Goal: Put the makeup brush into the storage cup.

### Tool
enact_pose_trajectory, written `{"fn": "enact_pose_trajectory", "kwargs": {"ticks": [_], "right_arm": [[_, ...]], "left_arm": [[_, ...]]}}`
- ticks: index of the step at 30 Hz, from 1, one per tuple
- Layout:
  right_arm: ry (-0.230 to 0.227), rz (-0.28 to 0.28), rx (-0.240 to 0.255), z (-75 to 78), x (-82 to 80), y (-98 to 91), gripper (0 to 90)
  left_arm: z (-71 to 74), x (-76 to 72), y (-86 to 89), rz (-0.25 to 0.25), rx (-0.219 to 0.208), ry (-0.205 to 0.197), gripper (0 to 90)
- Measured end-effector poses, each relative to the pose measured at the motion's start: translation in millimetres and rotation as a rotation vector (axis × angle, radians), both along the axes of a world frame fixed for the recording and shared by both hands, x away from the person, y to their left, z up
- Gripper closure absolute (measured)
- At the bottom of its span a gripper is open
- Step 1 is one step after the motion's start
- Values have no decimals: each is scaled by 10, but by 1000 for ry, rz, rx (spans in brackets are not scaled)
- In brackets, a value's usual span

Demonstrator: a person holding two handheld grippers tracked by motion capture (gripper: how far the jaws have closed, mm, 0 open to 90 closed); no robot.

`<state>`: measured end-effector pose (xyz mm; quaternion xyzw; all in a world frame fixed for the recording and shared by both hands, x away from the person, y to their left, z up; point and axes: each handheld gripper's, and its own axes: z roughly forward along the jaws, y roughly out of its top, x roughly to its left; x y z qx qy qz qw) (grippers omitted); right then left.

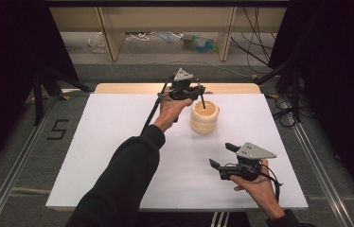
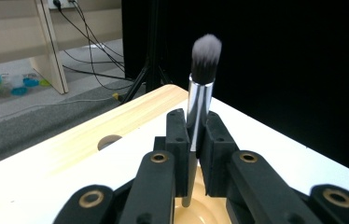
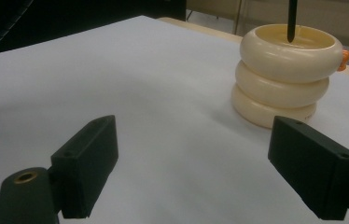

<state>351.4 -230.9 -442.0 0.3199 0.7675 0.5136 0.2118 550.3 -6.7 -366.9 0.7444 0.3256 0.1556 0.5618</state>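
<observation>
Just above the cream ringed holder (image 1: 205, 116), the left gripper (image 1: 195, 93) has its jaws clamped tight on a makeup brush (image 2: 200, 93), gripping the silver ferrule with the bristles pointing up. Its dark handle tip hangs inside the holder's mouth, seen in the right gripper view. Nearer the person than the holder and well apart from it, the right gripper (image 1: 222, 156) hovers over the white desk (image 1: 118, 142), jaws spread wide and empty, facing the holder.

Open table (image 1: 118, 156) around ringed holder (image 1: 204, 120)
</observation>
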Motion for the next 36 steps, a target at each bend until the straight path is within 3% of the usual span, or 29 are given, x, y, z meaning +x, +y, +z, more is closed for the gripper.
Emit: {"fn": "enact_pose_trajectory", "kwargs": {"ticks": [1,6,9,10,26,29,34,36], "right_arm": [[19,1,5,0,-9,5,167],[14,6,21,-10,-6,16,167],[14,5,19,-9,-9,21,167],[7,-6,-15,6,-13,2,167],[6,6,-5,-2,-3,5,168],[5,5,-6,-2,-5,5,168],[6,3,-5,-4,-2,8,168],[7,2,-6,-5,-2,8,168]], "left_arm": [[-12,1,-15,-2,3,4,831],[-78,9,-74,-8,17,22,831],[-121,26,-66,-1,24,35,831],[-135,24,-64,2,30,42,831],[-305,18,-110,-21,87,73,808],[-299,-11,-102,-14,163,51,670],[-182,-21,-9,44,100,78,396],[-134,-32,44,59,113,58,311]]}}
